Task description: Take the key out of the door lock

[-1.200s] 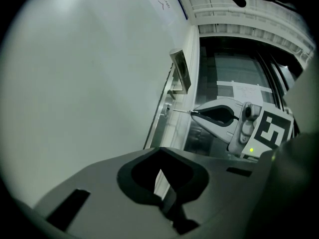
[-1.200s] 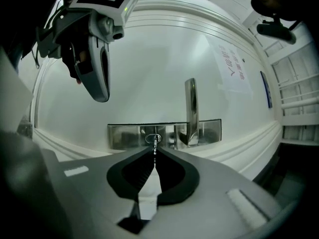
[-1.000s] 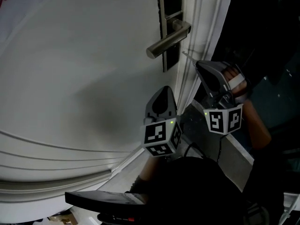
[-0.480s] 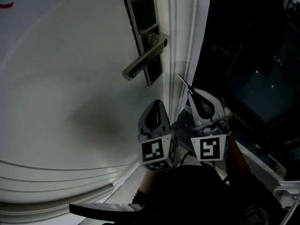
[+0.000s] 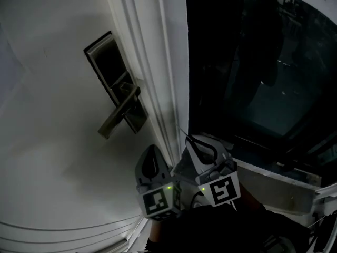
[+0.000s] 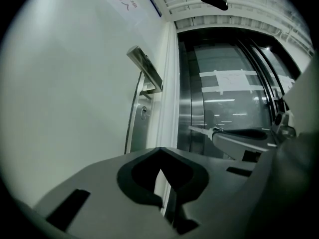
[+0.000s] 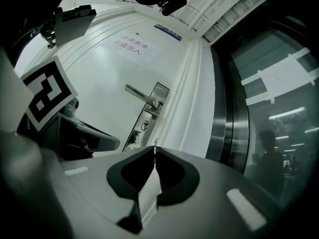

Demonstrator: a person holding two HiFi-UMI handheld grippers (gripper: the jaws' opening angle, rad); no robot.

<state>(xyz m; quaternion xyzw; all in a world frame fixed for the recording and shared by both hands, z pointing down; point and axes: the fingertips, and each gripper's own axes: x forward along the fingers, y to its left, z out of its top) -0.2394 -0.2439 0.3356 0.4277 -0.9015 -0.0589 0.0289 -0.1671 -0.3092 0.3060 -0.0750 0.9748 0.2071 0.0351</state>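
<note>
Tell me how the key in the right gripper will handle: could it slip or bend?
Probably stiff: the key juts straight from the right gripper without sagging. Likely light, being thin and small. It may slip or twist, since the shut jaws pinch only its end and it looks like smooth metal.

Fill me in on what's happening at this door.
A person stands at a white door with a gripper in each hand. The right gripper is shut on the key, whose thin blade pokes out past the jaw tips, clear of the door. The keyhole below the lever handle shows nothing in it. The left gripper is shut on nothing, held low beside the right one.
</note>
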